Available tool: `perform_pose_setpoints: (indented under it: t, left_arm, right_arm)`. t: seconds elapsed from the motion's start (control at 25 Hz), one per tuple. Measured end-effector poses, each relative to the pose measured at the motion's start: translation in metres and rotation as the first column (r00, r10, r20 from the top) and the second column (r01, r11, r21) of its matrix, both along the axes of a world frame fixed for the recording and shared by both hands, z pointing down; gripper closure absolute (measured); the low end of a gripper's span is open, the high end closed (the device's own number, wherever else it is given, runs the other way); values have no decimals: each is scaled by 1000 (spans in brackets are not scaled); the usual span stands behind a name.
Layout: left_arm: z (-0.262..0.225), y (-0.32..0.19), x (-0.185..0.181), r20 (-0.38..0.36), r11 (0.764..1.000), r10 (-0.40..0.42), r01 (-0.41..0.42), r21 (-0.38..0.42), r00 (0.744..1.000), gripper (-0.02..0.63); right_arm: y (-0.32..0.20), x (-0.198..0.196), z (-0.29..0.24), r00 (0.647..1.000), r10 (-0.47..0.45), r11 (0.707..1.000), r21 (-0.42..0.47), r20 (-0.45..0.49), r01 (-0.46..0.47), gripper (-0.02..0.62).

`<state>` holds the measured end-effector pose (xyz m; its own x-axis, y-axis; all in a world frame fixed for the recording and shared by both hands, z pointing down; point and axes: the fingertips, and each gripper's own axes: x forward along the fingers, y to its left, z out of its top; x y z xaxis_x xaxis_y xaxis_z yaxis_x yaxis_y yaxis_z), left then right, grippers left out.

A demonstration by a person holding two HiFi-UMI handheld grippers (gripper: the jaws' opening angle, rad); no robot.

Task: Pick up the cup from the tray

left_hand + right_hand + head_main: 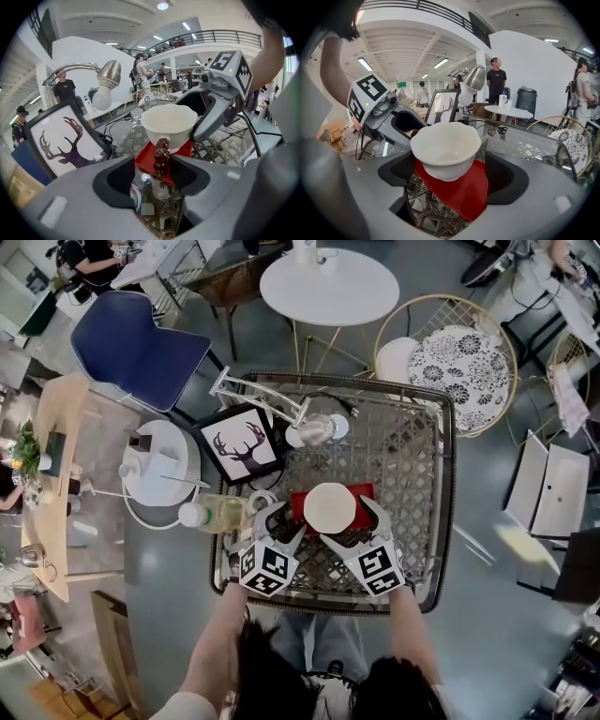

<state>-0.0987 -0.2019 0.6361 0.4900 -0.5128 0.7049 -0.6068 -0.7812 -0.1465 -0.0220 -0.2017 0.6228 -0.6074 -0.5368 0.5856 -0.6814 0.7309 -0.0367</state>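
A white cup (329, 507) with a dark beaded handle (161, 157) stands over a small red tray (362, 491) on the woven table. My left gripper (281, 523) reaches it from the near left and, in the left gripper view, its jaws are shut on the handle (158, 172). From the near right comes my right gripper (360, 527). In the right gripper view the cup (446, 149) sits just beyond the jaws, and a corner of the red tray (465, 193) lies between them, touching both. The cup's underside is hidden.
On the woven glass-topped table (408, 460) stand a framed deer picture (242, 444), a metal lamp (314, 430) and a plastic bottle (217, 514). Around it are a blue chair (136, 345), a round white table (328, 285) and a patterned chair (461, 367).
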Motion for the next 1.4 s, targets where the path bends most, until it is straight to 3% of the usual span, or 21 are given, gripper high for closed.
perform_pose_setpoints:
  t: [0.24, 0.76, 0.88, 1.4]
  left_arm:
    - [0, 3, 10, 3, 999, 50, -50, 5, 999, 494]
    - [-6, 1, 13, -4, 999, 50, -50, 10, 999, 525]
    - [-6, 4, 11, 22, 997, 78, -78, 15, 997, 538]
    - [-27, 7, 9, 9, 994, 84, -84, 63, 996, 546]
  right_arm:
    - [0, -6, 0, 998, -50, 999, 16, -25, 50, 163]
    - [3, -7, 0, 997, -63, 998, 4, -36, 63, 170]
    - [4, -10, -3, 997, -68, 998, 15, -33, 69, 172]
    - [6, -14, -23, 997, -77, 995, 63, -6, 77, 190]
